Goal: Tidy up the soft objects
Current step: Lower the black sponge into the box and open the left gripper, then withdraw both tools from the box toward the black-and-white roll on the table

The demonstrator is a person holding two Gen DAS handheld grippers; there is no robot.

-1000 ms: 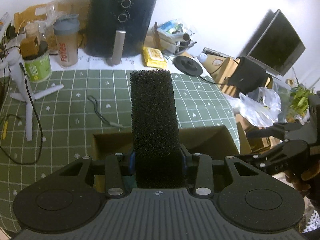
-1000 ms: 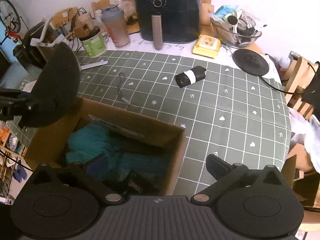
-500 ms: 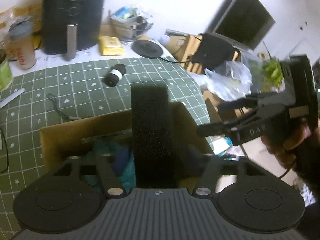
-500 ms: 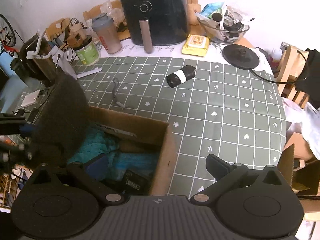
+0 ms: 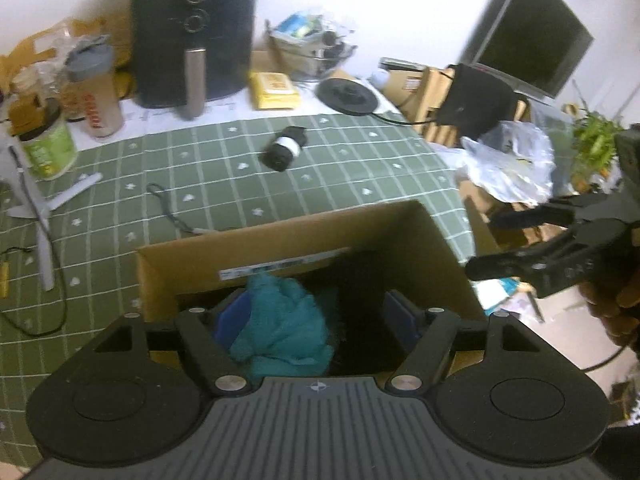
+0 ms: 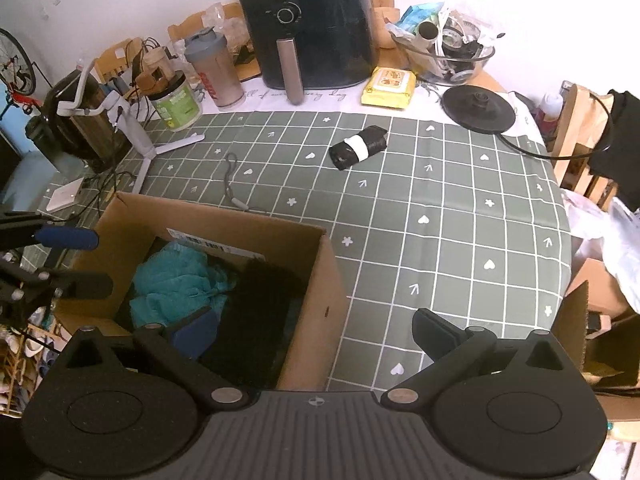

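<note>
One cardboard box (image 6: 304,280) on the green-check surface (image 6: 440,220), w/ 1 black foam block (image 6: 256,312) and 1 teal cloth (image 6: 176,284) inside. One black roll (image 6: 358,147) lies apart on the cloth. Two tongs: left tongs (image 5: 316,316) tilted down over box, wide, empty; right tongs (image 6: 316,330) angled down at box edge, wide, empty.

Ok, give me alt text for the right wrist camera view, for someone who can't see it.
An open cardboard box sits at the near edge of a green checked tablecloth, holding a teal towel and a black foam block. The open right gripper hovers over the box's corner. A black roll lies farther back, before an air fryer.
</note>
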